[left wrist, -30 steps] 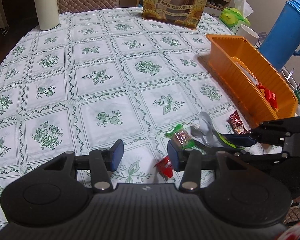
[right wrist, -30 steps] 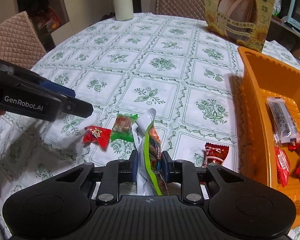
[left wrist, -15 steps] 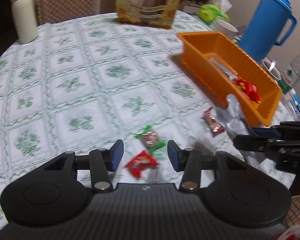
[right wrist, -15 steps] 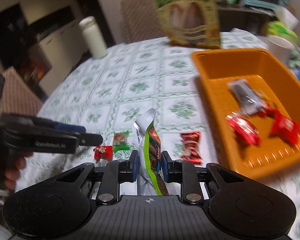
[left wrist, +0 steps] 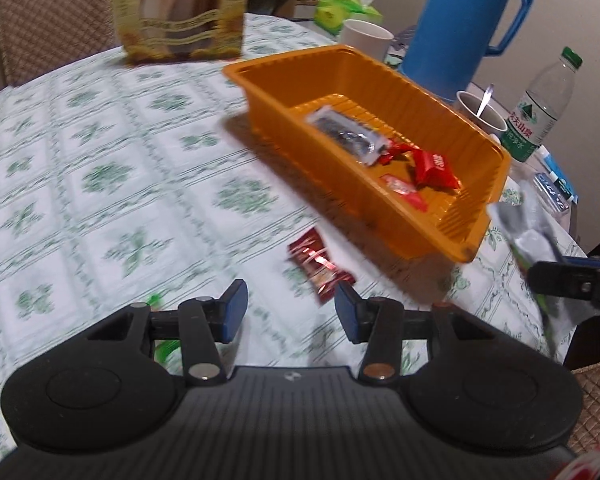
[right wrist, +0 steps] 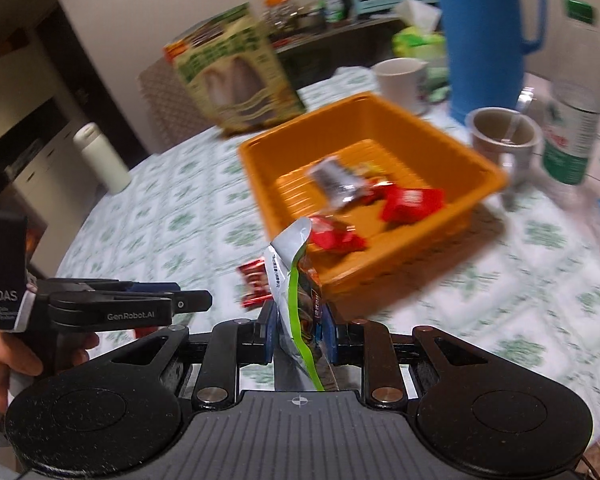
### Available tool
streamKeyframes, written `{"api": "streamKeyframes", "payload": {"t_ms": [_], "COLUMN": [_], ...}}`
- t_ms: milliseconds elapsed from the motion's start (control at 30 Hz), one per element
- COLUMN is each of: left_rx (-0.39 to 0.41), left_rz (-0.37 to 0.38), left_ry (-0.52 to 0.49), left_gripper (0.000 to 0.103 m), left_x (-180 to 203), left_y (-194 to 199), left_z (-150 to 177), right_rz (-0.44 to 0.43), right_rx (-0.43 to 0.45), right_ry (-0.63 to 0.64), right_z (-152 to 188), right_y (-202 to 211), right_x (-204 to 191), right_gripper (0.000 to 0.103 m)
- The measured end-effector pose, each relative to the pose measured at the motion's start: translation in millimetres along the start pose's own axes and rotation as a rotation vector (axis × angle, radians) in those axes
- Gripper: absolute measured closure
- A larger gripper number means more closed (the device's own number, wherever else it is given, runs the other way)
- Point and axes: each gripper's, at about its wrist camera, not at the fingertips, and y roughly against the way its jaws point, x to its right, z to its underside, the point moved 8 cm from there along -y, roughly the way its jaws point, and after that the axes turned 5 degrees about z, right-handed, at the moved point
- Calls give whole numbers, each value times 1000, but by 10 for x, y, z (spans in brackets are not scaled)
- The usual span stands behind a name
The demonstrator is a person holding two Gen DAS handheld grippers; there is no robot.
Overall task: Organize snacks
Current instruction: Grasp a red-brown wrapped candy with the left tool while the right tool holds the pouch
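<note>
On the side of my left hand-held gripper [right wrist: 204,300], seen from the right wrist, I read "GenRobot.AI", and "DAS" on the black block behind it. Its jaws stand partly apart with nothing between them, over the patterned surface [left wrist: 100,184]. My right hand-held gripper [right wrist: 298,334] is clamped on a silver and green snack packet [right wrist: 294,280], held upright near the front corner of the orange basket [left wrist: 380,80]; the packet's print is too blurred to read.

Inside the basket I see a clear-wrapped dark bar [left wrist: 346,134] and several red wrapped snacks [left wrist: 434,166], lettering illegible. One dark red wrapper [left wrist: 318,266] lies on the surface just beside the basket's near wall, and a bit of green wrapper [left wrist: 154,300] shows by the left finger.

Behind the basket stand a large printed snack bag [left wrist: 180,12], its text blurred, a blue jug [left wrist: 460,24], a white cup [left wrist: 366,38], a cup with a spoon [left wrist: 482,114] and a green-labelled water bottle [left wrist: 540,108] bearing Chinese characters.
</note>
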Motion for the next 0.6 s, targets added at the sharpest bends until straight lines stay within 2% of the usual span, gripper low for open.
{"api": "streamKeyframes", "payload": {"t_ms": [333, 600], "left_rx": [0, -17], "left_rz": [-23, -65], "left_ry": [-58, -98], "left_gripper": [60, 64], "left_x": [144, 175], "left_y": [-329, -500], "left_z": [-124, -136], "right_rz": [80, 120], "right_rx": [42, 54], "right_ry": [-91, -134], "right_z": [-22, -24], "right_y": [225, 295], "right_x": [586, 854], "right_gripper": [79, 79]}}
